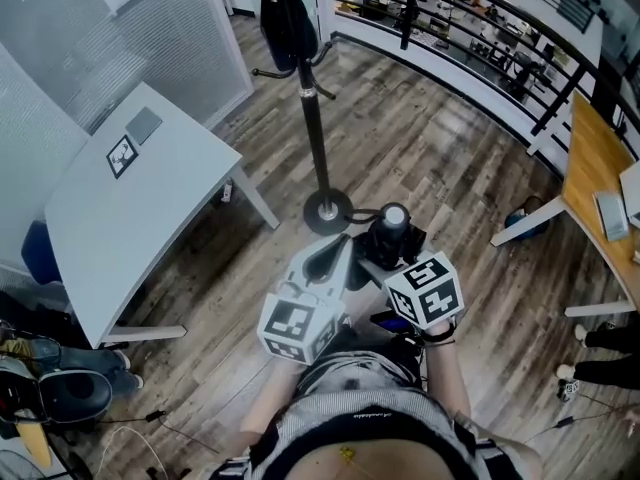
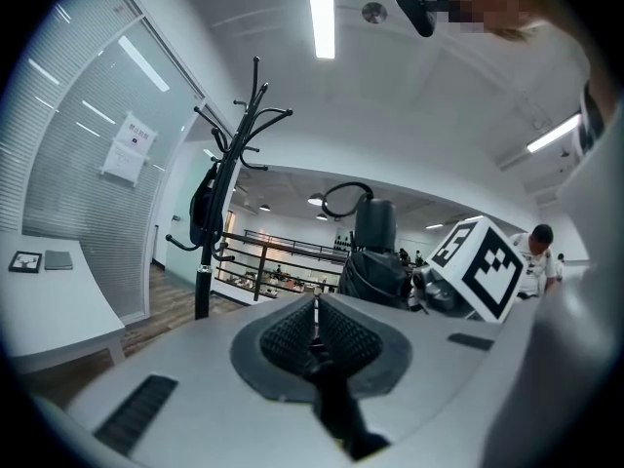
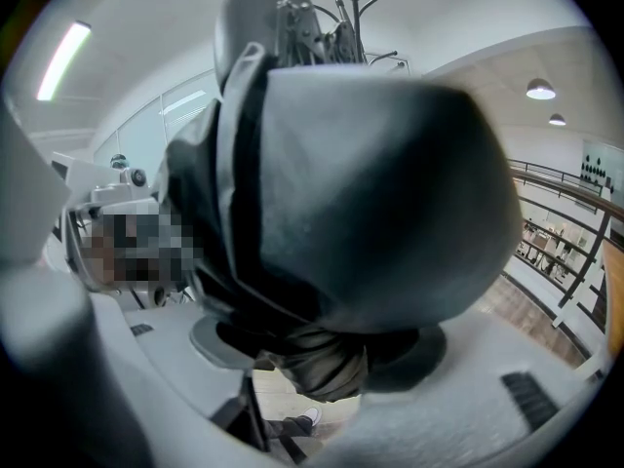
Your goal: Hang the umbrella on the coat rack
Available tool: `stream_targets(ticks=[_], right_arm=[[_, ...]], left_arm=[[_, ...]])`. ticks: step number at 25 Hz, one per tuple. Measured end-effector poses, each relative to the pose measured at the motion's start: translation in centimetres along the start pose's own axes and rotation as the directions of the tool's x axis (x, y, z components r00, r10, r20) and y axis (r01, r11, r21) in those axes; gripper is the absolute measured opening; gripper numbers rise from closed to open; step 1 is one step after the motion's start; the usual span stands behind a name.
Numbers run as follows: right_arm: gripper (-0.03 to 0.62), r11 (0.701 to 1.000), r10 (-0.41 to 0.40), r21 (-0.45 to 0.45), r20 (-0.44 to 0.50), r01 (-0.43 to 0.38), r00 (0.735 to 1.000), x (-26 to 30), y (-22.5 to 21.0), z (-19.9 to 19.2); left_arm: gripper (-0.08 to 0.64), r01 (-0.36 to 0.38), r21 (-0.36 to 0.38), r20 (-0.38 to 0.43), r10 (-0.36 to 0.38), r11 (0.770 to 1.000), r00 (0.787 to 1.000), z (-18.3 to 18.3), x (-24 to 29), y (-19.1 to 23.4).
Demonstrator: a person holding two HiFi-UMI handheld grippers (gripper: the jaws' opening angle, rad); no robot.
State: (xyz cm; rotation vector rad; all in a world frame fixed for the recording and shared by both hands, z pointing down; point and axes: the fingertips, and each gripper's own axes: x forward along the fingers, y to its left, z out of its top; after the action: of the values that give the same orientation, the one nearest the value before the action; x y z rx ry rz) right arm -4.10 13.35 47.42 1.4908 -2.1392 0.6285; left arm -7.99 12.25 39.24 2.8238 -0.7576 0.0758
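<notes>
Two things matter for this step: a free hook and a steady loop. At the left stands the table [image 1: 120,218], well clear of your path. In the centre, the rack [image 1: 316,118] rises from its round base on the floor, with a bag [image 1: 285,18] hanging high on it. The upper hooks [image 2: 258,115] look free, so I'd aim there. Your left gripper [image 2: 314,322] has its jaws pressed together on nothing; hold it aside, or use it to steady the pole if the rack rocks. Just to its right, your right gripper [image 3: 317,359] is clamped around the folded umbrella [image 1: 395,240], held upright near the base. Its loop [image 2: 336,195] stands at the top. Raise the loop above a hook, lower it over the tip, and only then let go.
</notes>
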Motion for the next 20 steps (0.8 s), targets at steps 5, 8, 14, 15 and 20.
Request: stream_targets(ticks=[5, 8, 14, 15, 20], right_arm=[[0.276, 1.000, 0.014, -0.014, 0.001, -0.014, 1.000, 0.8, 0.4, 0.6], [0.276, 1.000, 0.016, -0.018, 0.000, -0.016, 1.000, 1.4, 0.6, 0.8], [0.276, 1.000, 0.017, -0.020, 0.002, -0.017, 1.000, 1.6, 0.6, 1.1], [0.276, 1.000, 0.014, -0.021, 0.002, -0.014, 1.000, 1.6, 0.6, 1.2], [0.276, 1.000, 0.003, -0.020, 0.002, -0.003, 1.000, 1.7, 0.0, 1.5]], left_arm=[[0.011, -0.033, 0.002, 0.013, 0.033, 0.999, 0.999, 0.3, -0.6, 1.4], [0.011, -0.040, 0.002, 0.006, 0.040, 0.999, 0.999, -0.1, -0.6, 2.0], [0.009, -0.030, 0.000, 0.016, 0.030, 1.000, 0.999, 0.2, -0.4, 2.1], [0.009, -0.031, 0.002, 0.015, 0.031, 1.000, 0.999, 0.3, -0.3, 2.1], [0.009, -0.041, 0.025, 0.025, 0.041, 0.999, 0.999, 0.4, 0.1, 2.7]])
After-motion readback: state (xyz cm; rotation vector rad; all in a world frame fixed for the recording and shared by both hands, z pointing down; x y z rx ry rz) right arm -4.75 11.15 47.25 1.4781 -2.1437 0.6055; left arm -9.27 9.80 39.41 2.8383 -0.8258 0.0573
